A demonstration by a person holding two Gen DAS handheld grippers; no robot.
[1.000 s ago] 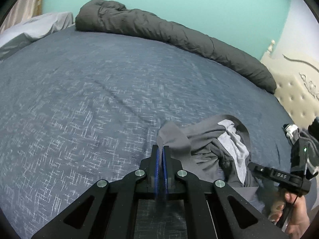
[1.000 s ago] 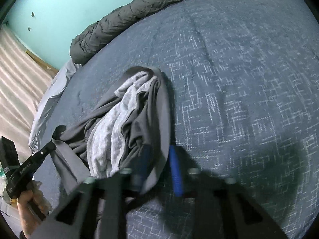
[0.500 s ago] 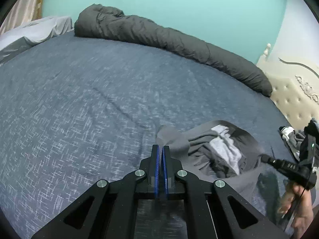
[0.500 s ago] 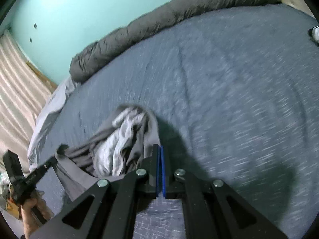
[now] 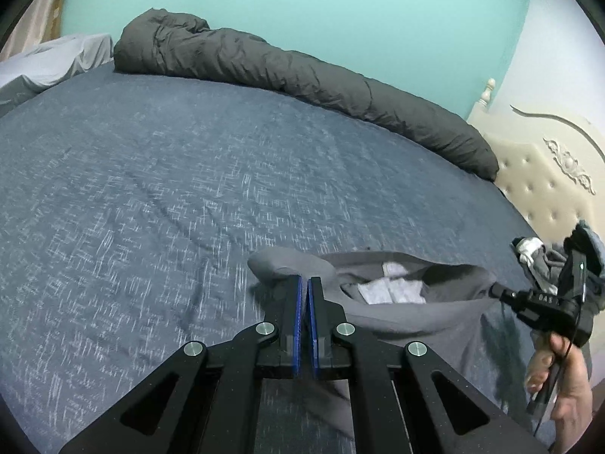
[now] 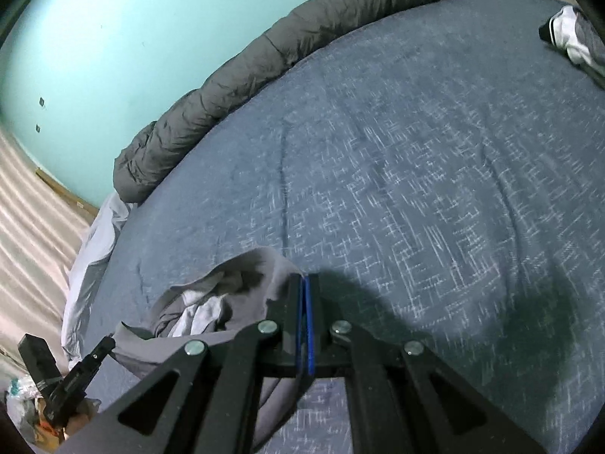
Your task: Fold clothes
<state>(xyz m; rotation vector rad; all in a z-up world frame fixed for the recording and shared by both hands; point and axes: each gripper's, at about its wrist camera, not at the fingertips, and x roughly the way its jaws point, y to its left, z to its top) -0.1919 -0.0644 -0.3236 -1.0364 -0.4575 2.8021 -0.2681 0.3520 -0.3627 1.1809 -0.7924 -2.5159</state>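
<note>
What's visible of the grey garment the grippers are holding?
The grey garment is soft, knit-looking cloth with a paler grey-white inner layer showing at its open middle. It is unfolded, stretched between the left gripper and right gripper, each shut on an edge, sagging onto the blue bedspread.

A wide bed in blue-grey patterned sheet; a rolled dark grey duvet along its far edge; turquoise wall behind; cream tufted headboard at right; striped curtain.
</note>
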